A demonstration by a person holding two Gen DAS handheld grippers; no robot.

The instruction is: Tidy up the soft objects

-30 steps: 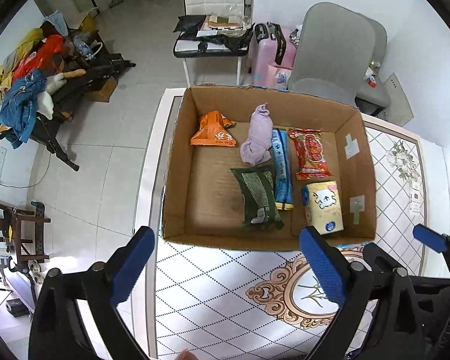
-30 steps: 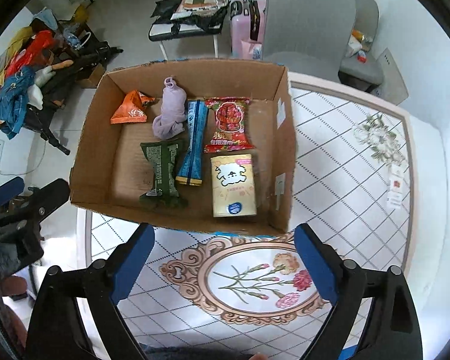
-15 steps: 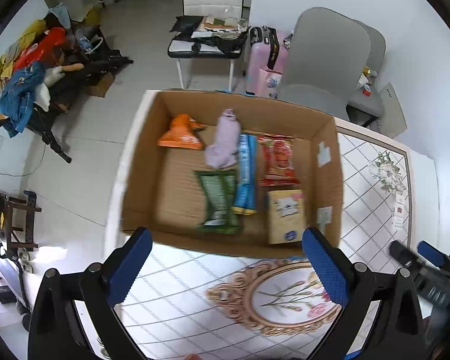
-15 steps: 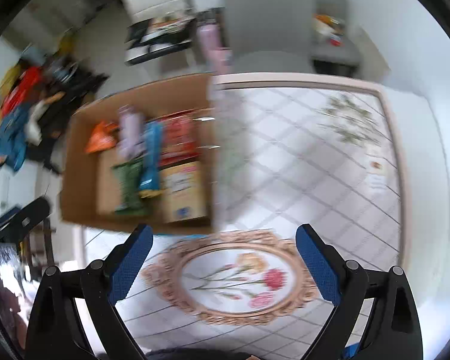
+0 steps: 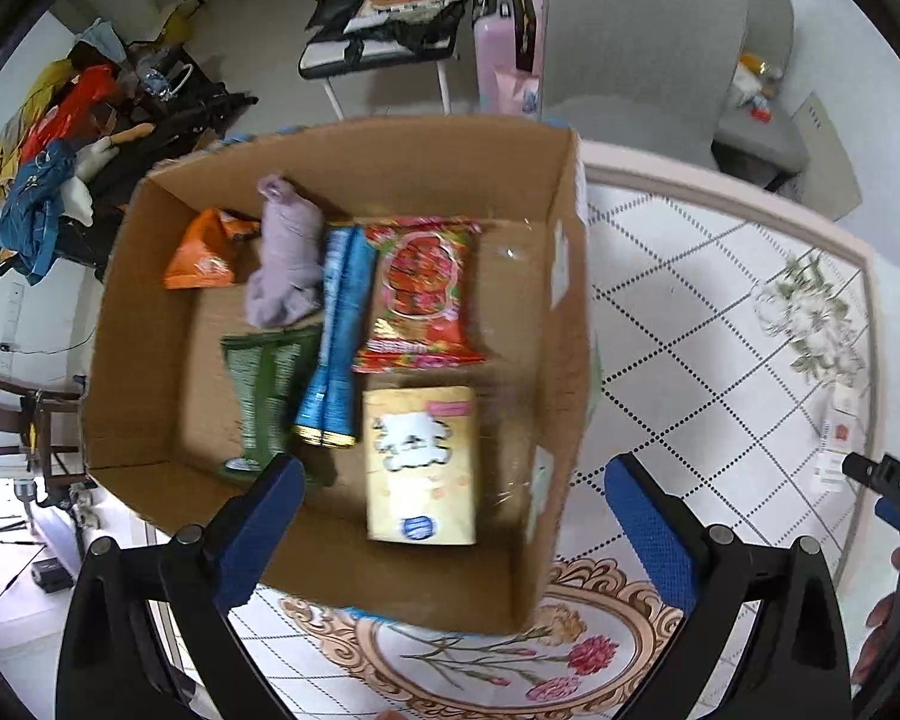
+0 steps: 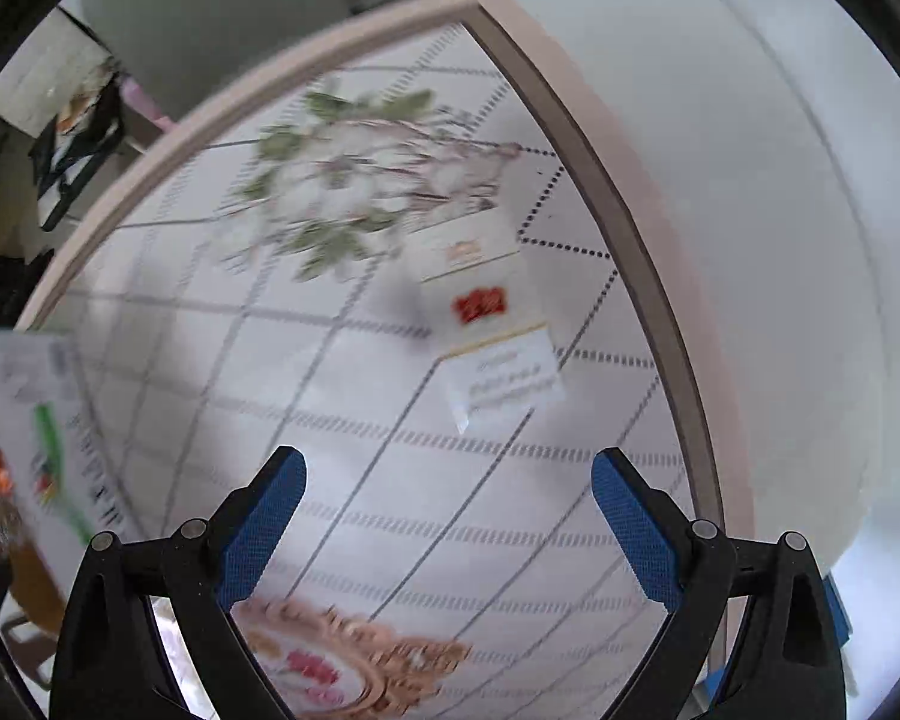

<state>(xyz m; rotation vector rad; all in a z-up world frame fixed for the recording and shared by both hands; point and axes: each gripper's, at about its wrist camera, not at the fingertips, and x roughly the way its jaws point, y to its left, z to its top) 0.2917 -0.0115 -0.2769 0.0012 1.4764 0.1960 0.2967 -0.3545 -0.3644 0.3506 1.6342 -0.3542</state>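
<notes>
currently, the right gripper (image 6: 447, 516) is held with fingers spread and empty above the table (image 6: 624, 228). the white packet (image 6: 486, 324) lies ahead of the fingers, slightly right of centre, its long axis running roughly away from them. the left gripper (image 5: 450, 531), likewise spread and empty, is held over the box (image 5: 564, 360), well apart from the packet; the right is judged nearer.

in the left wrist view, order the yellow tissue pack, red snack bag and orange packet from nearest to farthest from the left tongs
Measured from the left tongs, which are open over the near edge of the box:
1. Yellow tissue pack: near right part of the box, just ahead of the tongs.
2. Red snack bag: behind the tissue pack, mid-box.
3. Orange packet: far left corner.
</notes>
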